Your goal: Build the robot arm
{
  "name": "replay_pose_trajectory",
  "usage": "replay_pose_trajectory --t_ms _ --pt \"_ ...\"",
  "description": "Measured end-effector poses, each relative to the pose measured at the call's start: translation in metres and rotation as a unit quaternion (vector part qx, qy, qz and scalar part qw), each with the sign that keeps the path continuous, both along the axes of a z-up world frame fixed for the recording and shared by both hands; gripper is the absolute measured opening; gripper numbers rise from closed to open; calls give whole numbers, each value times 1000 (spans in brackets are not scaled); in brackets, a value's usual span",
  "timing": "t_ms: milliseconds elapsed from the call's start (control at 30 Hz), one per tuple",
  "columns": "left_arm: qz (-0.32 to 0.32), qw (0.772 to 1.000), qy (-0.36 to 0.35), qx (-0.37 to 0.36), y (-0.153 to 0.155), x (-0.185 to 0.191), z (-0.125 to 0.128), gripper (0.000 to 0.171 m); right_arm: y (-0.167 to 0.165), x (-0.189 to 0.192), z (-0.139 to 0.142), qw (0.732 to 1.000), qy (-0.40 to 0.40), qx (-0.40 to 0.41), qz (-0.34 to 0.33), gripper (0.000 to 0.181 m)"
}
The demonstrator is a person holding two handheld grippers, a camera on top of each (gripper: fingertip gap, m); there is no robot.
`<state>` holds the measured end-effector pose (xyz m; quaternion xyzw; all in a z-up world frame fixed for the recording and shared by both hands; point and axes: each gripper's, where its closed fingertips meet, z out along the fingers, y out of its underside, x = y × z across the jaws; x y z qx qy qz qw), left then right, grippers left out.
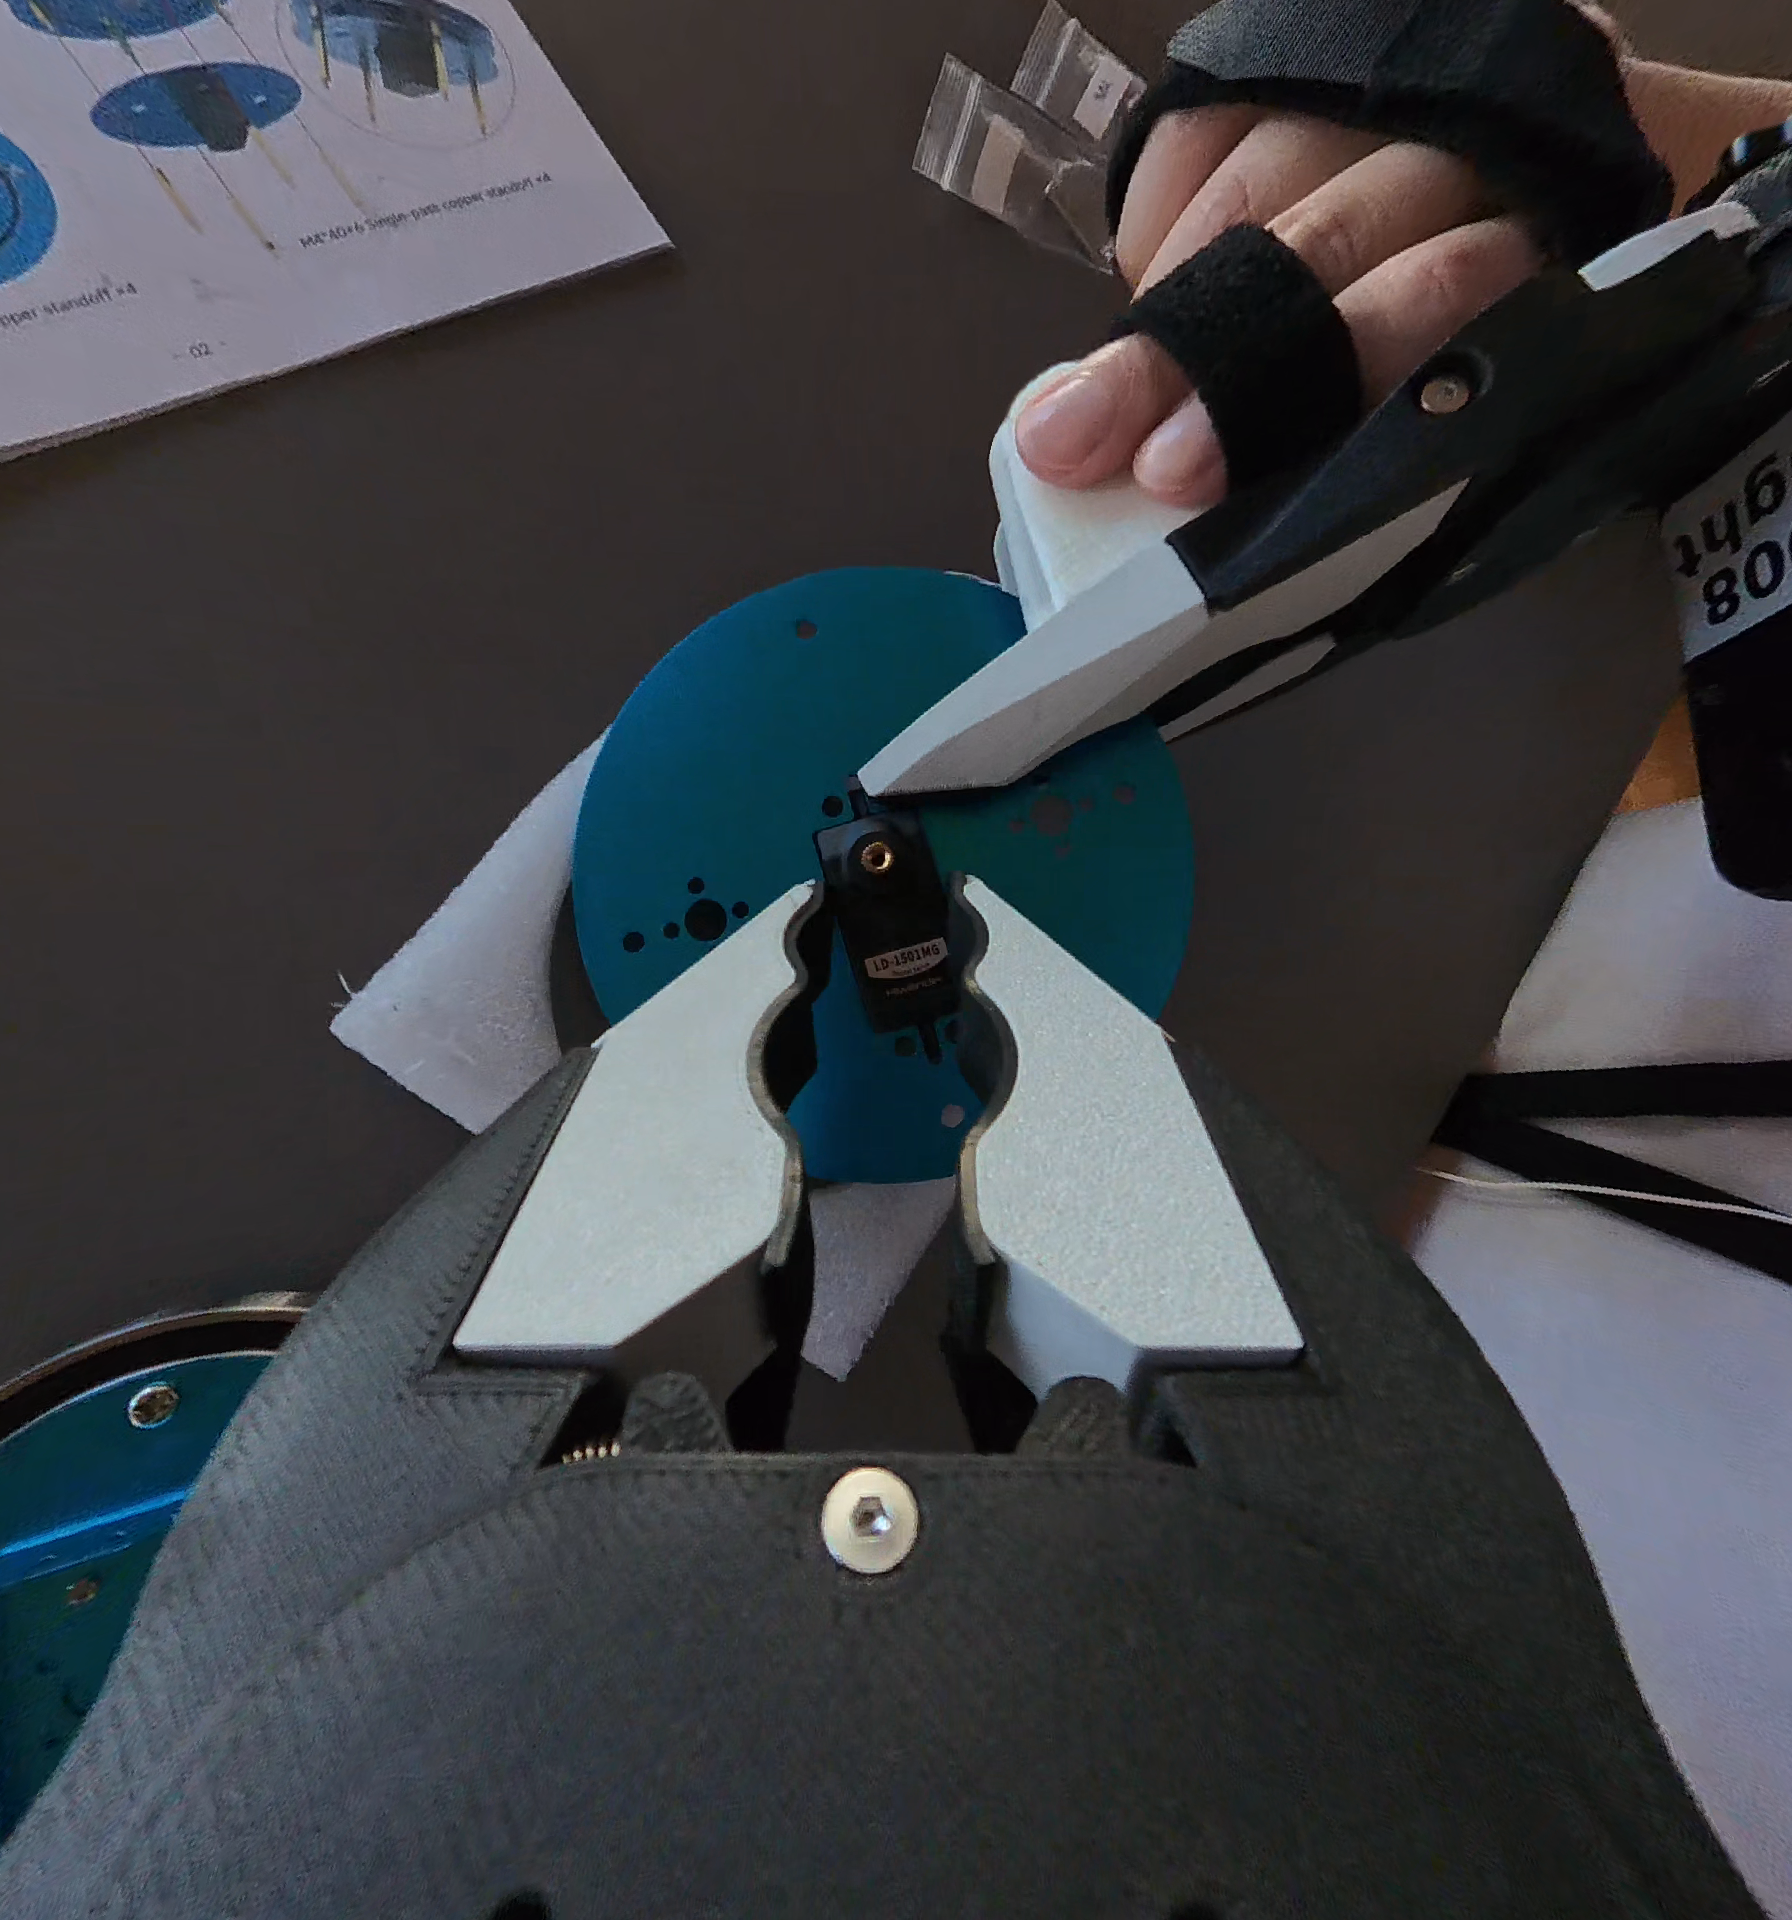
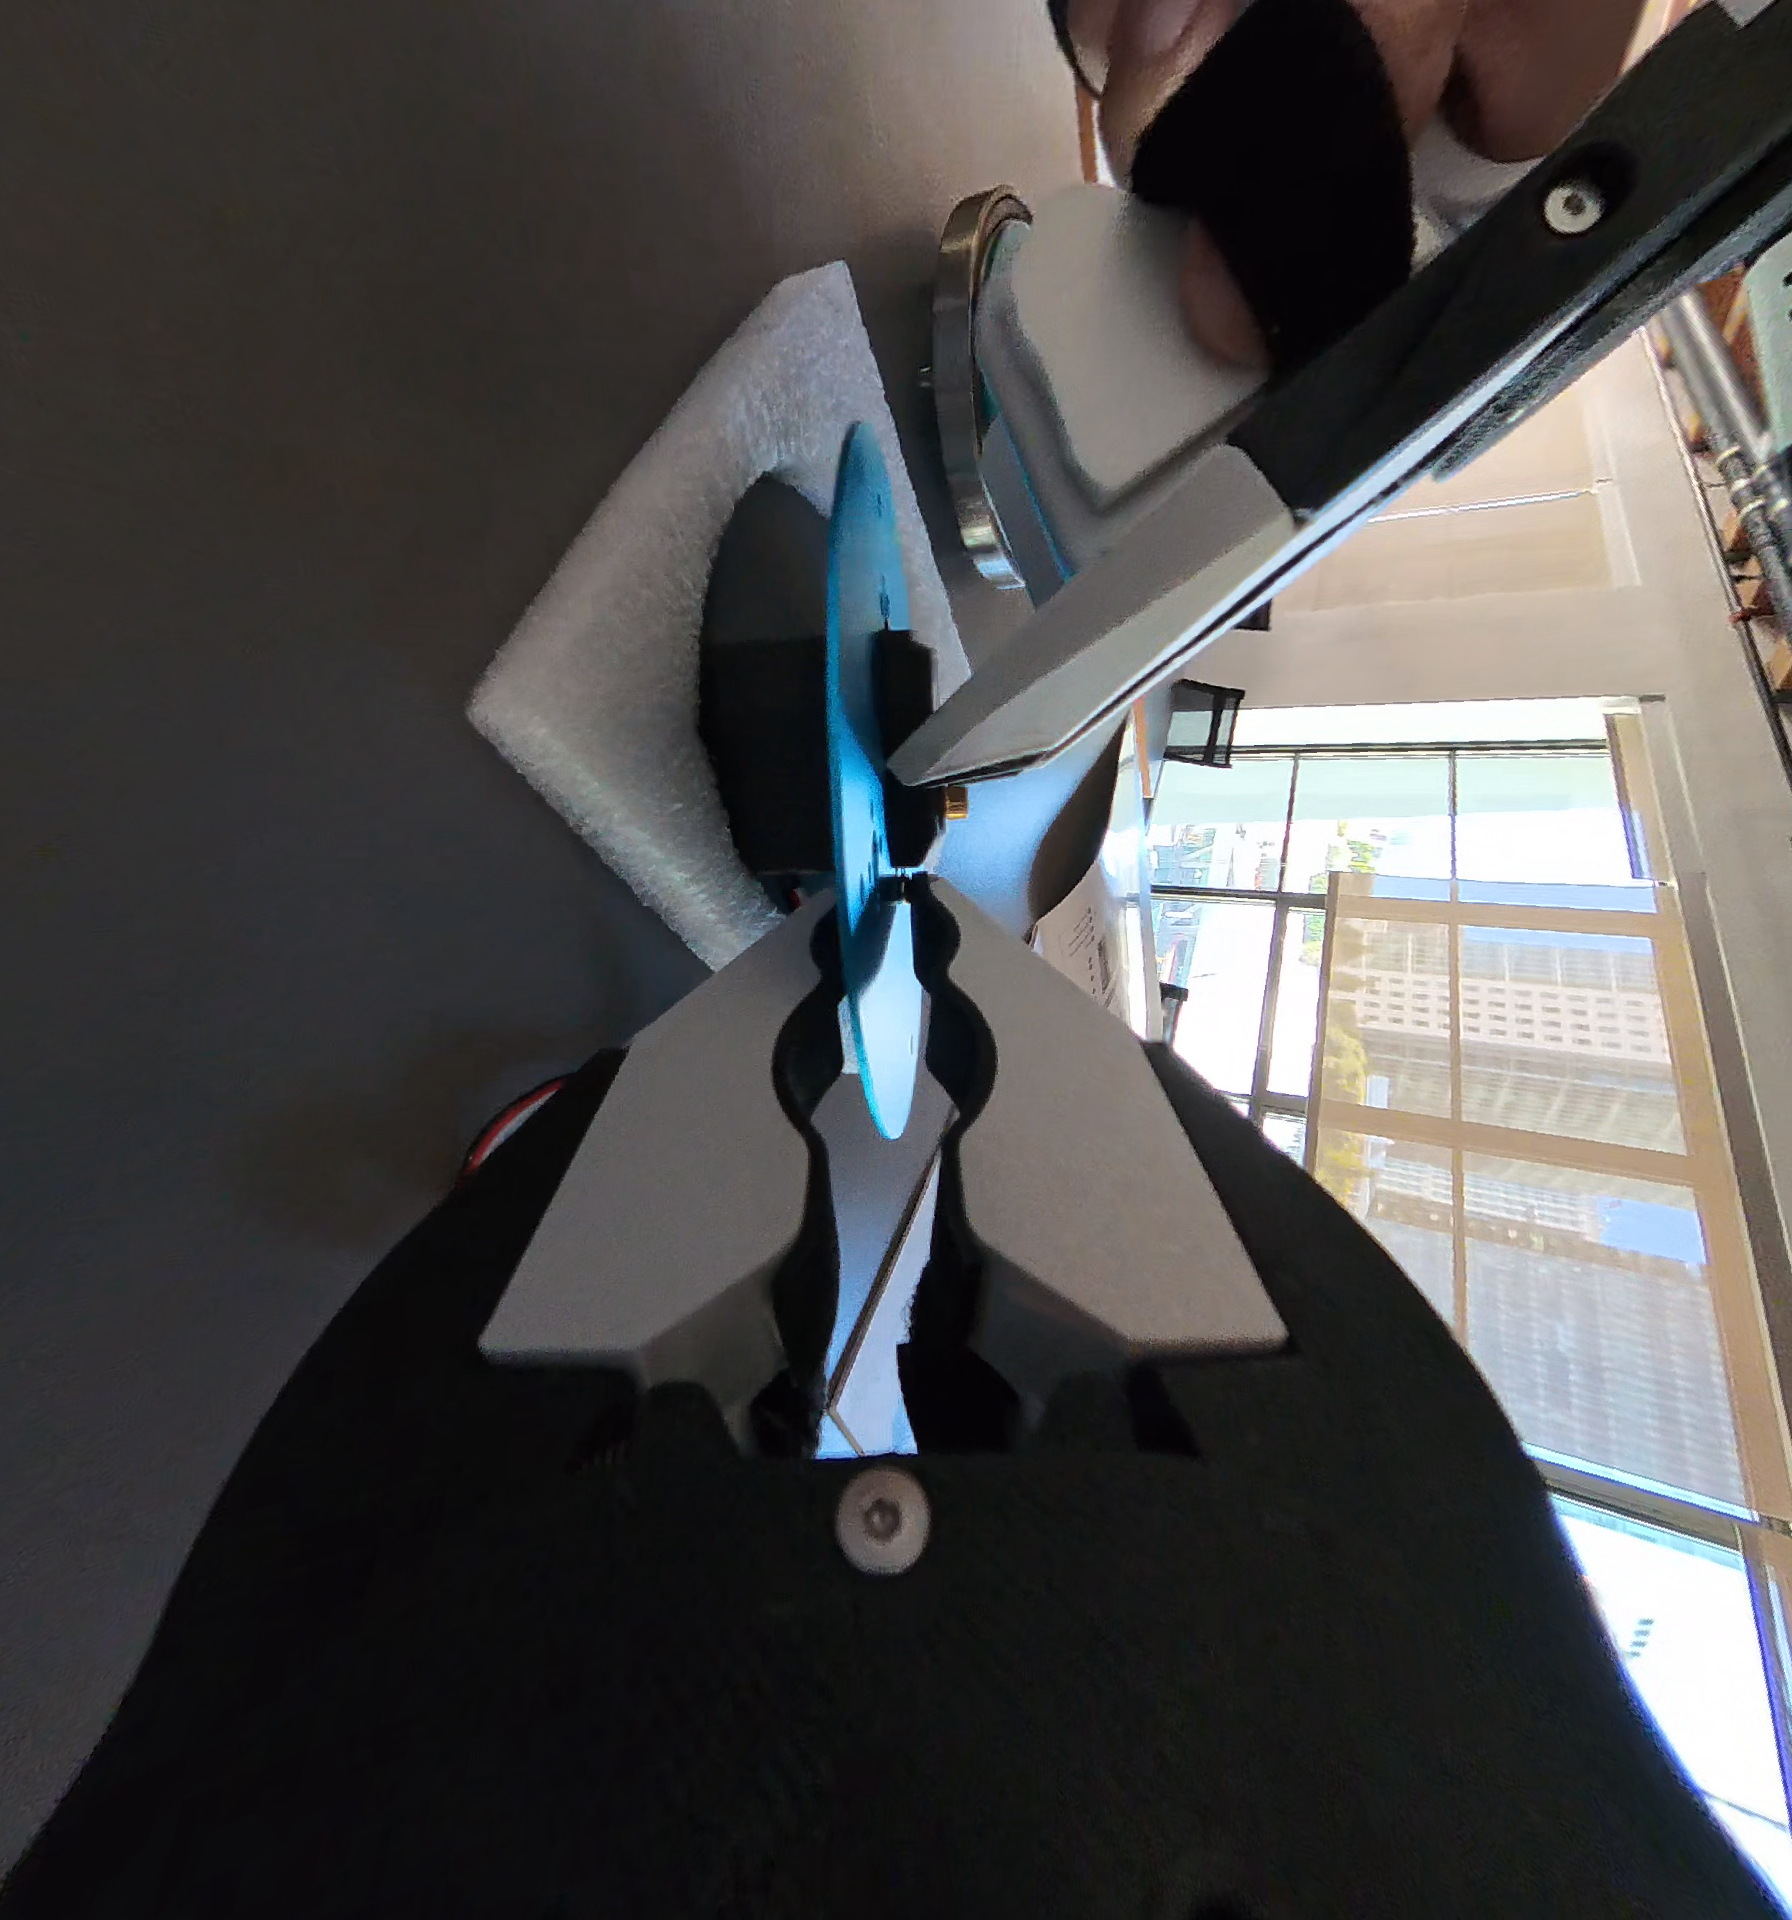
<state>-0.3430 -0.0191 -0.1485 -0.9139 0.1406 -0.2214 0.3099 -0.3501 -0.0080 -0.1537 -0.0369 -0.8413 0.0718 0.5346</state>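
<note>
A black servo (image 1: 897, 935) sits in the middle of a round blue plate (image 1: 726, 748) that rests on white foam (image 1: 456, 997). My left gripper (image 1: 889, 894) is shut on the servo, one fingertip on each side of it. My right gripper (image 1: 866, 784) comes in from the upper right with its tip at the servo's far mounting tab. In the right wrist view the blue plate (image 2: 861, 582) stands edge-on and runs between the jaws of my right gripper (image 2: 884, 899), which is shut on it. My left gripper (image 2: 902, 769) touches the servo (image 2: 902, 675) from the upper right.
A printed instruction sheet (image 1: 248, 156) lies at the far left and small clear bags (image 1: 1027, 156) at the far middle of the dark table. A round blue-and-metal base (image 1: 61, 1507) stands at the near left. The person's white clothing with black straps (image 1: 1650, 1247) is at the right. My left and right fingertips are right by each other.
</note>
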Motion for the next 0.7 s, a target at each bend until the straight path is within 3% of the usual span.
replay_pose_trajectory --t_ms 200,300,467,700 --pt "-21 1000 0 -20 2 1 -1 21 1 4 1 998 48 35 5 8" --pt "-20 998 -39 -47 2 -2 -1 20 0 2 1 999 40 20 -2 8" --pt "-29 993 -89 -71 0 -6 0 19 -3 0 2 993 -56 -103 -19 7" --pt "-33 978 -180 -101 1 -8 5 19 0 -3 9 973 -168 -159 -26 8"
